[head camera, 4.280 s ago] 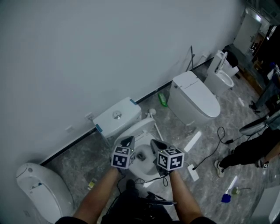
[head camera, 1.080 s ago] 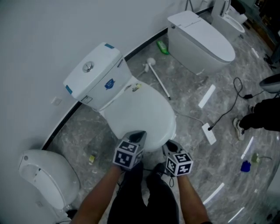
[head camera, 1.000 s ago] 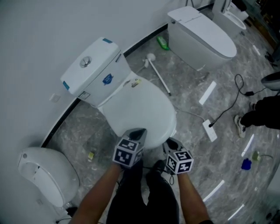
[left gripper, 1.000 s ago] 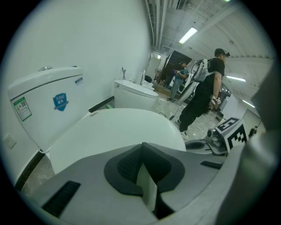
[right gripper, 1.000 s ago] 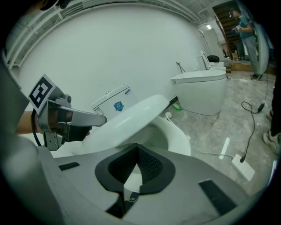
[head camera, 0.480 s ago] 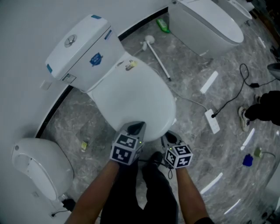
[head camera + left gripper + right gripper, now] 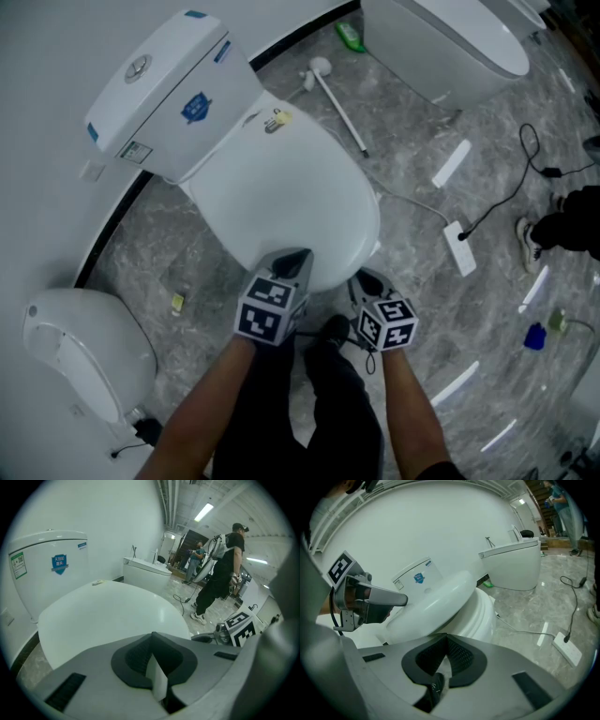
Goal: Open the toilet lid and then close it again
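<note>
The toilet (image 7: 370,246) stands on the grey floor (image 7: 187,272) at its wall edge, tank (image 7: 159,94) against the wall, and its lid (image 7: 281,187) lies down flat over the bowl (image 7: 480,616), closed. The left gripper (image 7: 295,258) hangs over the front rim of the lid with its jaws together, tips meeting in its own view (image 7: 152,634). A pale sliver shows in the pocket behind the tips, probably the lid seen through the gap, and nothing is held. Whether the tips touch the lid I cannot tell from above. The right gripper (image 7: 367,279) sits just beside the bowl's front right, off the lid, and its jaws are also closed and empty (image 7: 446,637). From there the left gripper (image 7: 370,599) shows at the lid's near edge. On the floor past the toilet's right side lie a brush (image 7: 337,98) and, nearer the person's feet, a power strip (image 7: 461,246) with its cable. A second toilet (image 7: 441,37) stands further along the wall edge, and a third (image 7: 75,366) lies at the near left. In the left gripper view a person (image 7: 222,569) in dark clothes stands well apart in the room.
</note>
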Available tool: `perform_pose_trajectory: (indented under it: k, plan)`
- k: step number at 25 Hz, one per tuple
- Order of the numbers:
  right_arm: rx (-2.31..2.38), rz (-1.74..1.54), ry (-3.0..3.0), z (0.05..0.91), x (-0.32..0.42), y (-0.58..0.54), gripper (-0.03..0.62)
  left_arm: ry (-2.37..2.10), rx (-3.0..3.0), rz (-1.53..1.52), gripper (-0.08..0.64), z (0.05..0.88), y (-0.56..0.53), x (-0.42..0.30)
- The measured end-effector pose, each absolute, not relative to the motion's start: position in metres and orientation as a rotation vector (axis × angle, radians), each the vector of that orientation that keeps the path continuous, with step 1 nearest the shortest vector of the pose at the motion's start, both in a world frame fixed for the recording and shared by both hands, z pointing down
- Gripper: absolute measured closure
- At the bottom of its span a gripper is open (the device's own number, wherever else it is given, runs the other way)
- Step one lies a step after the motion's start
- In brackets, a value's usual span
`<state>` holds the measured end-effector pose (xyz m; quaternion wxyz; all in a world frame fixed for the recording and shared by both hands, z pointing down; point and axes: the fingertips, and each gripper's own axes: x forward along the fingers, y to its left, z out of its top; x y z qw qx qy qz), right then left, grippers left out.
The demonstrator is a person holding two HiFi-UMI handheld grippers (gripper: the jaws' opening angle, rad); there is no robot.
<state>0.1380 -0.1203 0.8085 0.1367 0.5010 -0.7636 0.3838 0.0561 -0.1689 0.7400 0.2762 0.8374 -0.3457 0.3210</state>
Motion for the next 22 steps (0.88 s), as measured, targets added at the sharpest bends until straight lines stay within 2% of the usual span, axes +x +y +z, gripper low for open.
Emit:
perform_pose_trajectory:
  k: [16,22]
  plan:
    - [1.33,1.002,-1.994,0.832,0.146,-0.105,0.584,-0.963,2.217,0.861,0.555,0.736,-0.153,0.055]
    - [1.384,0.996,-2.027,0.795,0.147,-0.113,0.583,-0.978,2.215,0.852,0.555,0.714,-0.146,0.05]
